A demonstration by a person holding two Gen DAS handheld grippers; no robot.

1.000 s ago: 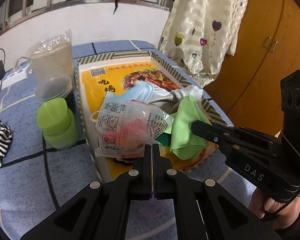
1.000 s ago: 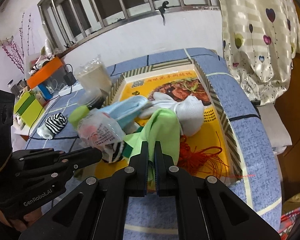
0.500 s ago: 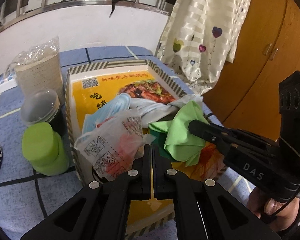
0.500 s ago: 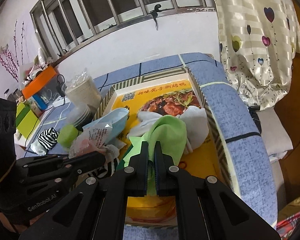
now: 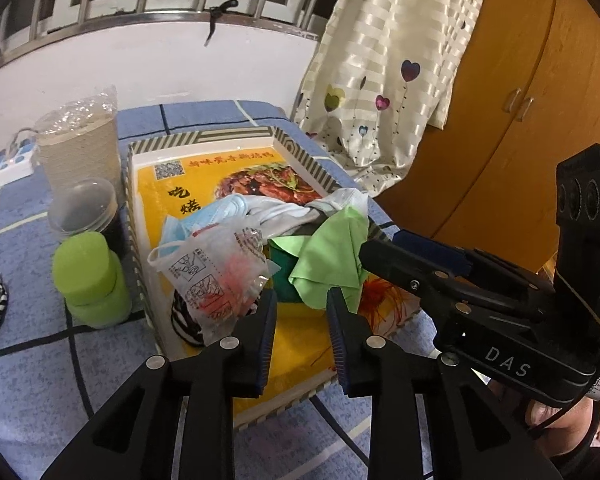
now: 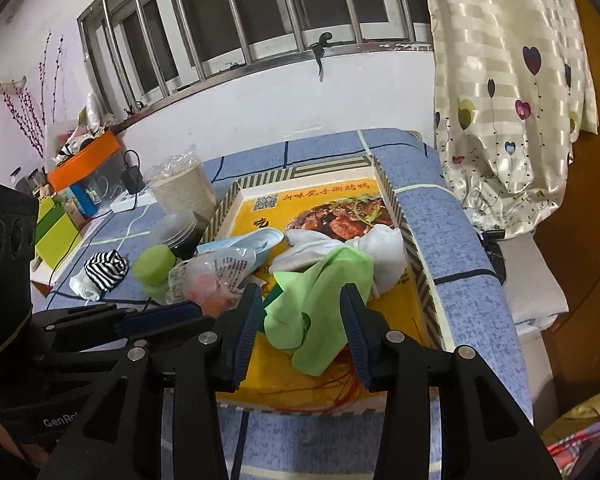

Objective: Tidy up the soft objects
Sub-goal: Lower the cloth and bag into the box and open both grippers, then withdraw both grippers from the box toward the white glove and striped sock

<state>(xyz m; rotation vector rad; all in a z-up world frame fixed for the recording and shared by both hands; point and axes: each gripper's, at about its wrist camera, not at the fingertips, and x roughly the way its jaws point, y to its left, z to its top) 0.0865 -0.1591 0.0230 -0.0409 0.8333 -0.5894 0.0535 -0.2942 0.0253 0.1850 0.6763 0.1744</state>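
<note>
Green cloth (image 6: 320, 296) lies loose between the opening right hand-held gripper (image 6: 300, 320); the left hand-held gripper (image 5: 300, 320), also opening, holds nothing.

The tray (image 6: 414, 256) looks like glossy printed cardboard, and on it the green cloth (image 6: 320, 300) is soft and matt, with a crinkly clear plastic bag (image 5: 216, 272) at its nine o'clock. The black fingers (image 5: 260, 344) are matt hard plastic with ribbed blue pads and shiny metal screws. At two o'clock hangs a satiny, shiny curtain (image 5: 392, 80) beside a smooth wooden cupboard (image 5: 520, 152).
</note>
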